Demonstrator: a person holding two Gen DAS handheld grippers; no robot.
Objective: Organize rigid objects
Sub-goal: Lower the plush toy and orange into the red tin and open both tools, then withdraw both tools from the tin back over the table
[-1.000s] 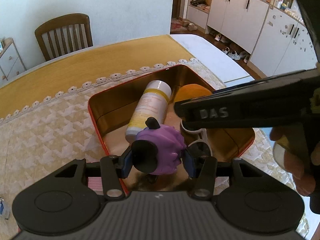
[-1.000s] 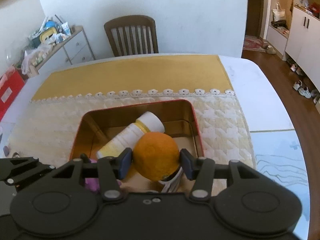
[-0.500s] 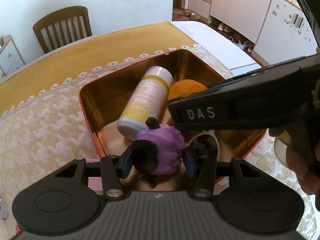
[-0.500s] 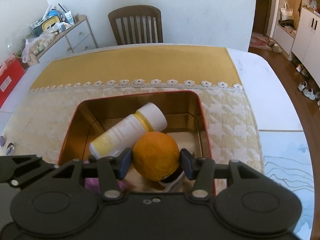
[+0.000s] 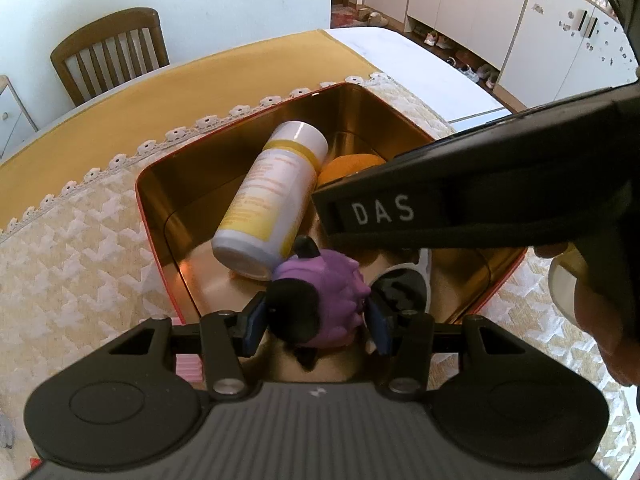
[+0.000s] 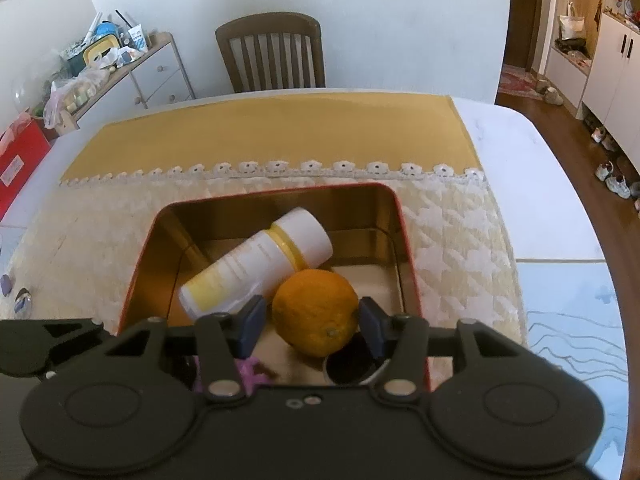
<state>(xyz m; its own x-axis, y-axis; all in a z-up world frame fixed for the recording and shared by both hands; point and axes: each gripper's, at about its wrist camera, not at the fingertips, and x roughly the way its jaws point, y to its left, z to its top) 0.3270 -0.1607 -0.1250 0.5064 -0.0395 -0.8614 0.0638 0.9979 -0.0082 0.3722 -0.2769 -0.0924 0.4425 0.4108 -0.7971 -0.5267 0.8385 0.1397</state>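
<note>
A cream quilted cloth (image 6: pixel 452 232) covers the table, and on it sits a red tin (image 6: pixel 402 216) with a gold inside; a white bottle (image 6: pixel 256 264) lies in it; my left gripper (image 5: pixel 316 314) clamps a purple toy (image 5: pixel 332 296) over the tin; my right gripper (image 6: pixel 310 322) clamps an orange (image 6: pixel 316 312) beside the bottle.

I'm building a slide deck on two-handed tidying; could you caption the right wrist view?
Right gripper holds an orange over a red-rimmed tin containing a white bottle.
</note>
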